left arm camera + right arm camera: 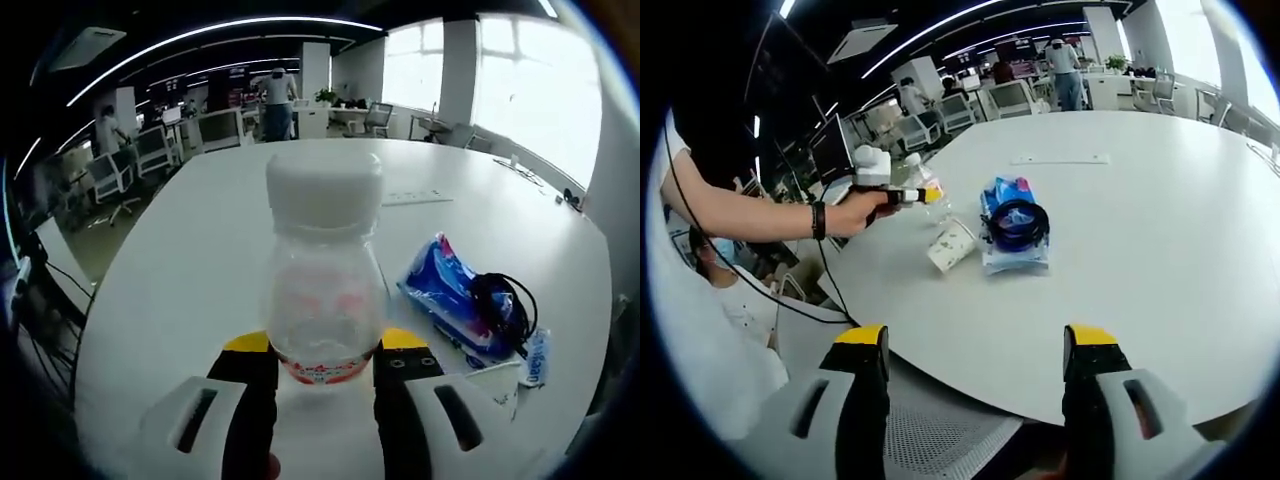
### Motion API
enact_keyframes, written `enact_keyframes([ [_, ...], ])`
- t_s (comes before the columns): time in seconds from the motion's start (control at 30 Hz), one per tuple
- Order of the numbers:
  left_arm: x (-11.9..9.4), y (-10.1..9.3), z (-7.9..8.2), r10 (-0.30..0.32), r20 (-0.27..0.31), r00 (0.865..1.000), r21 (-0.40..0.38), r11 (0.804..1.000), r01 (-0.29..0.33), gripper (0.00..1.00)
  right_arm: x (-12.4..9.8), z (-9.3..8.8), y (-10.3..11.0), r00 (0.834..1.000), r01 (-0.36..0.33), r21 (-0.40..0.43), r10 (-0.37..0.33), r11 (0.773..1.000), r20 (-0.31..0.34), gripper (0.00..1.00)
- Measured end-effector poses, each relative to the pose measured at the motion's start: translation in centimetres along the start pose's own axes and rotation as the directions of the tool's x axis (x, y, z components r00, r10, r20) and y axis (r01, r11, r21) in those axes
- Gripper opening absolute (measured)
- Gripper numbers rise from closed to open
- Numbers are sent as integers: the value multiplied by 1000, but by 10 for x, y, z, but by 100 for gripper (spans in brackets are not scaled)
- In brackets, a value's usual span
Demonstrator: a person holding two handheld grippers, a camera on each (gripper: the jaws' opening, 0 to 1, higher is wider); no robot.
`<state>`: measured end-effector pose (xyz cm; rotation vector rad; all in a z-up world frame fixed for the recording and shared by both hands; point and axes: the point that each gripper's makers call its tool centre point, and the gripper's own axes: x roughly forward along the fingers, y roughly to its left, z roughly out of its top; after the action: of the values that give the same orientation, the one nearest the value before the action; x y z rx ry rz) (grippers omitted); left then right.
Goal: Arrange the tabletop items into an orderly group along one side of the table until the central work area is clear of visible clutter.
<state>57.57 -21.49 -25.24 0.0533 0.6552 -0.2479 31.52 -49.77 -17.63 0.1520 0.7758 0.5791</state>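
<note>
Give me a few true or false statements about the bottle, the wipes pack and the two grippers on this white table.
1. The left gripper has its jaws closed on the clear bottle. True.
2. The bottle has no cap. False: a white cap is on it.
3. A black cable coil lies on the blue wipes pack. True.
4. The right gripper holds the paper cup. False: its jaws are open and empty, and the cup lies on its side on the table.

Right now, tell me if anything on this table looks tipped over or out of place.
The paper cup lies on its side near the table edge, beside the blue packet with a black cable coil piled on it. The clear bottle is upright, clamped in the left gripper.
</note>
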Motion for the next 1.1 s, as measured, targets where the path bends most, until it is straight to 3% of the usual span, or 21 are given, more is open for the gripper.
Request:
enact_keyframes([
  [0.63, 4, 4, 2, 64, 1, 998, -24, 998, -64, 35, -3, -4, 0, 1000, 7, 5, -7, 1000, -3, 70],
  [1.1, 14, 45, 12, 132, 2, 991, -70, 989, -131, 35, -2, -7, -2, 1000, 9, 12, -9, 1000, -18, 70],
])
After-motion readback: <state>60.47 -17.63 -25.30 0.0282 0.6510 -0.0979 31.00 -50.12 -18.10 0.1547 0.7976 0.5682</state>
